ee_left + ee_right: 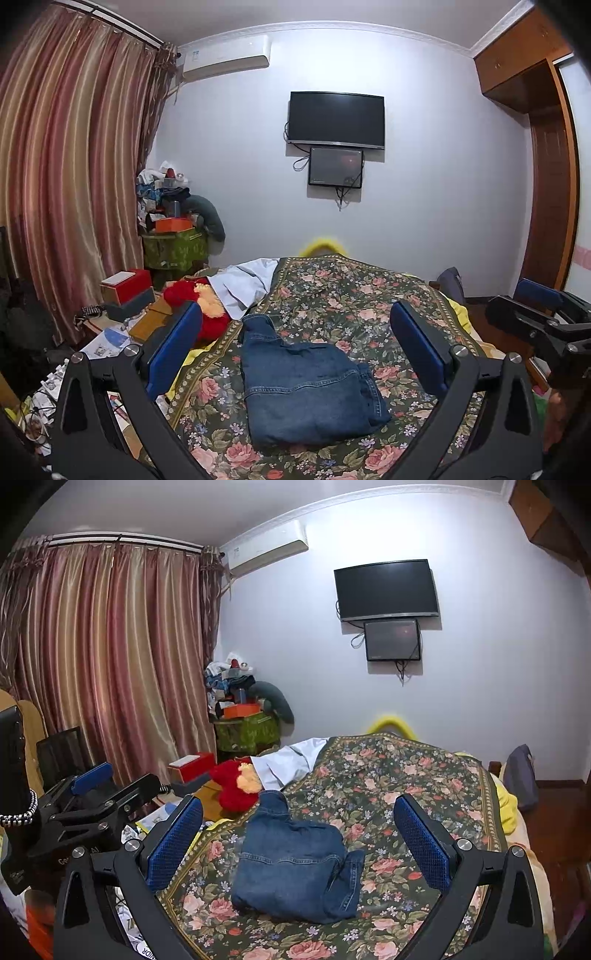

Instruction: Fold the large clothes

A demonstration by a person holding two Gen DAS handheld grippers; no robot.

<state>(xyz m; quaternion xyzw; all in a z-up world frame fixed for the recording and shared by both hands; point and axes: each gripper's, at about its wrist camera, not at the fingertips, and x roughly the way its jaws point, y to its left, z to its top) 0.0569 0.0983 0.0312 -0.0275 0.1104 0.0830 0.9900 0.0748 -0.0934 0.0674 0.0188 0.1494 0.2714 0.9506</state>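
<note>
Left wrist view: jeans (306,384) lie folded into a compact stack on the floral bedspread (369,295), one cuff end poking out toward the far side. I judge the folding nearly done; maybe a final tidy remains. Left gripper (295,343) and right gripper (297,834) both hover raised above the bed, fingers spread wide, holding nothing.

Blue denim jeans (306,387) lie folded into a compact bundle, one leg end trailing away.
</note>
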